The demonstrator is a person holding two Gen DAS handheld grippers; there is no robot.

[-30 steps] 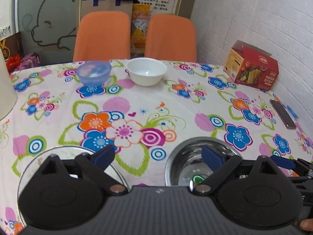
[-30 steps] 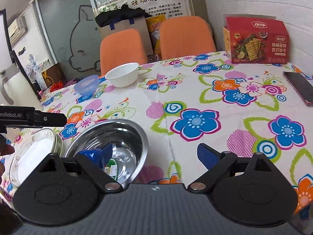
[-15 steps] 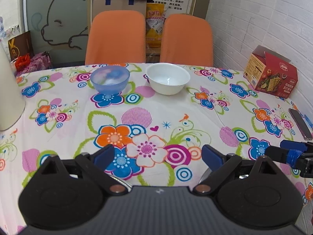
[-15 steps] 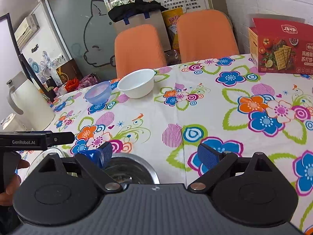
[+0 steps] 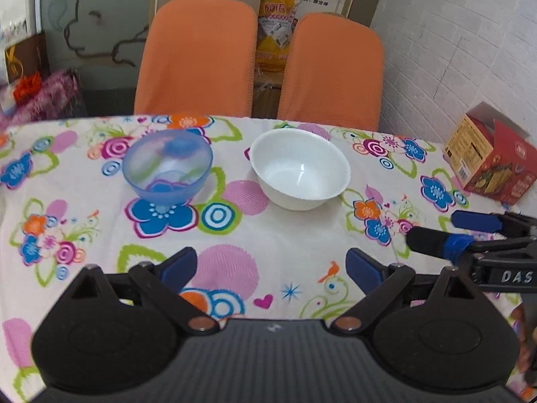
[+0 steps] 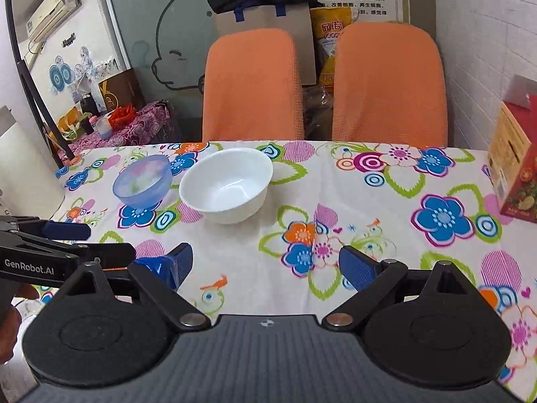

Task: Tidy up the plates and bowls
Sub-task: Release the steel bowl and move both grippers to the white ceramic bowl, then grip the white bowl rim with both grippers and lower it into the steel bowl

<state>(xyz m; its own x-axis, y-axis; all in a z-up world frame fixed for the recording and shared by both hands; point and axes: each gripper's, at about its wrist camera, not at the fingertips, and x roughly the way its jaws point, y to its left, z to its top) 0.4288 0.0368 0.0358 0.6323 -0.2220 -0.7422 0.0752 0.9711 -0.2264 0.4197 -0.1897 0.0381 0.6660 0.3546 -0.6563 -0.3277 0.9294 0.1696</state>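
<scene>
Your left gripper (image 5: 271, 267) and right gripper (image 6: 265, 265) both hover with fingers apart, holding nothing. The blue bowl (image 5: 167, 166) and white bowl (image 5: 299, 173) sit side by side, apart, far across the bench (image 5: 285, 235).

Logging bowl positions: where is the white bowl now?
In both views the white bowl stands at the table's far side, right of the blue bowl, before the orange chairs.

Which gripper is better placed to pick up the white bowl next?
Probably right: the white bowl lies just ahead of the open right gripper, while the open left gripper faces the gap between it and the blue bowl.
</scene>
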